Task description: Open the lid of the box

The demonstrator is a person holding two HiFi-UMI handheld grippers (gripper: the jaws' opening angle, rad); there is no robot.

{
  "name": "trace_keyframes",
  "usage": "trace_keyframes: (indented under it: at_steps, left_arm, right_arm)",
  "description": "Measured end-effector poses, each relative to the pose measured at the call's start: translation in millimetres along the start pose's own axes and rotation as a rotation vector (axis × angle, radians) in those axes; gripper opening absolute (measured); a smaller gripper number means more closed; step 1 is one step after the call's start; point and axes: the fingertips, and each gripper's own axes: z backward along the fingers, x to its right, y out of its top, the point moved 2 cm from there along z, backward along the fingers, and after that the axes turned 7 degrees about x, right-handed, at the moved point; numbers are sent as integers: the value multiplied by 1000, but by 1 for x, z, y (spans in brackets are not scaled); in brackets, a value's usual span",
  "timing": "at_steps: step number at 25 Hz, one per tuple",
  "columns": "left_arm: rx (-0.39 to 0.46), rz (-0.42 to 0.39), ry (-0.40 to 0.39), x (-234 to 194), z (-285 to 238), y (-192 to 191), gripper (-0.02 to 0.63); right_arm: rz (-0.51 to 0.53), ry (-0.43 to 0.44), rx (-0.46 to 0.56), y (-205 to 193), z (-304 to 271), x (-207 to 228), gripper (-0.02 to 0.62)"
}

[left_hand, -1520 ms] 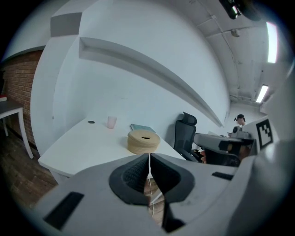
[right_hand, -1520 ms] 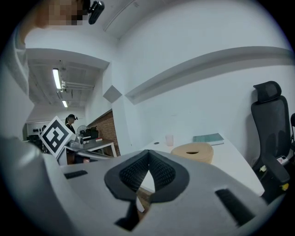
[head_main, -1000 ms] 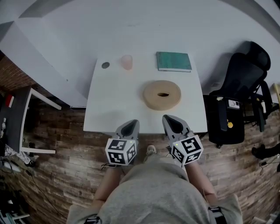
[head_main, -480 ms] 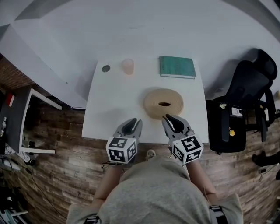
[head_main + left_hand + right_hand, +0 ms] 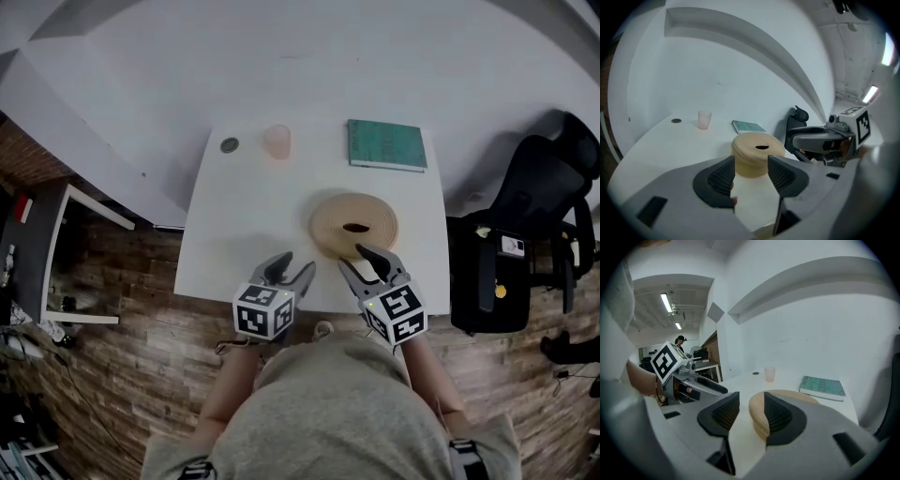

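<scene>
A round tan woven box [image 5: 353, 225] with a small hole in its lid sits on the white table [image 5: 244, 225], right of centre. It also shows ahead in the left gripper view [image 5: 757, 151] and in the right gripper view [image 5: 797, 396]. My left gripper [image 5: 296, 266] hovers over the table's near edge, left of the box; its jaws are opening with nothing between them [image 5: 751, 176]. My right gripper [image 5: 350, 256] has its tips at the box's near rim; its jaws are opening too, and the gap is empty [image 5: 751, 416].
At the table's far edge stand a pink cup [image 5: 277, 141], a small dark disc [image 5: 229, 144] and a green book [image 5: 386, 145]. A black office chair [image 5: 534, 216] stands right of the table and a dark side table [image 5: 37, 253] to the left.
Both grippers have moved forward from in front of the table to over its near edge, toward the box. Their jaws have gone from shut to spread apart.
</scene>
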Motion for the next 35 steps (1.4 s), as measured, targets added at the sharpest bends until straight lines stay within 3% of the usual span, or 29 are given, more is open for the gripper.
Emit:
trace_keyframes:
  at_steps: [4, 13, 21, 29, 35]
  left_arm:
    - [-39, 7, -30, -4, -13, -12, 221]
    - [-129, -24, -76, -6, -46, -38, 247]
    - [-205, -49, -83, -10, -68, -54, 253]
    - [-260, -76, -102, -16, -88, -65, 255]
    - [-290, -88, -113, -18, -101, -70, 253]
  right_arm:
    - [56, 27, -65, -13, -10, -1, 178]
    - [292, 91, -224, -39, -31, 3, 195]
    - [400, 139, -338, -61, -47, 8, 195]
    - [551, 177, -419, -77, -63, 9, 195]
    - [576, 188, -429, -80, -70, 13, 190]
